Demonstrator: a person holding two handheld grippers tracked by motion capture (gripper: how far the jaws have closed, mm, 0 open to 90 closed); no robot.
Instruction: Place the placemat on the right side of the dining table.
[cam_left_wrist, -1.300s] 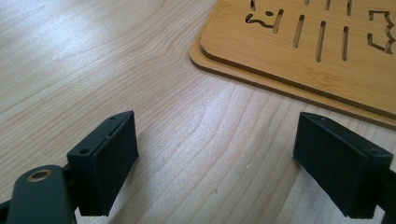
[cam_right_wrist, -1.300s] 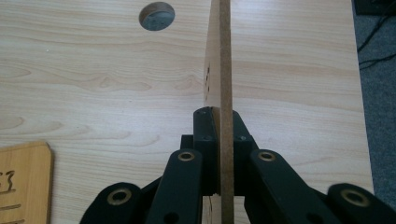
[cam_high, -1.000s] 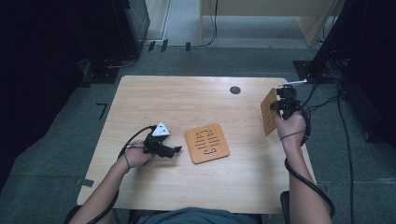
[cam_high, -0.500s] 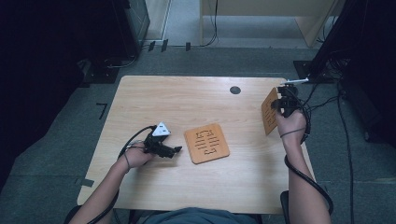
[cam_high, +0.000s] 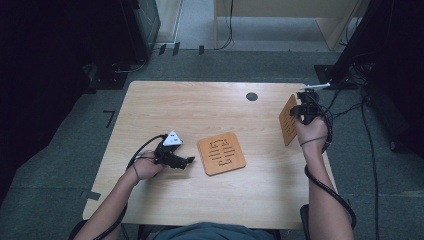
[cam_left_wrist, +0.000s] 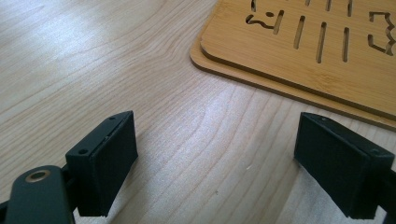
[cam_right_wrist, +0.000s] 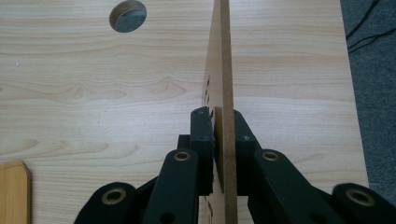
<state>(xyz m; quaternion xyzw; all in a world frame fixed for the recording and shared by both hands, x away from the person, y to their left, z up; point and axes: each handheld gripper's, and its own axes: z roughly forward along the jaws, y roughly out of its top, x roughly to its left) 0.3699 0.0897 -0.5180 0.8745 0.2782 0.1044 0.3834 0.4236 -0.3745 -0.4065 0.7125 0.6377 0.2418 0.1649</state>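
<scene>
The right gripper clamps a wooden board on edge at the desk's three o'clock. The left gripper, jaws apart, rests at nine o'clock of flat stacked boards.

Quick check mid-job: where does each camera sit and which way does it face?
High view: above the person's side, looking forward and down on the table; both forearms, left claw, right claw.
Left gripper view: rides the left claw, facing the stacked wooden mats lying flat; open jaws.
Right gripper view: rides the right claw, looking along the upright wooden mat it clamps edge-on.
Shared: the high and right gripper views both show the table's round hole.
</scene>
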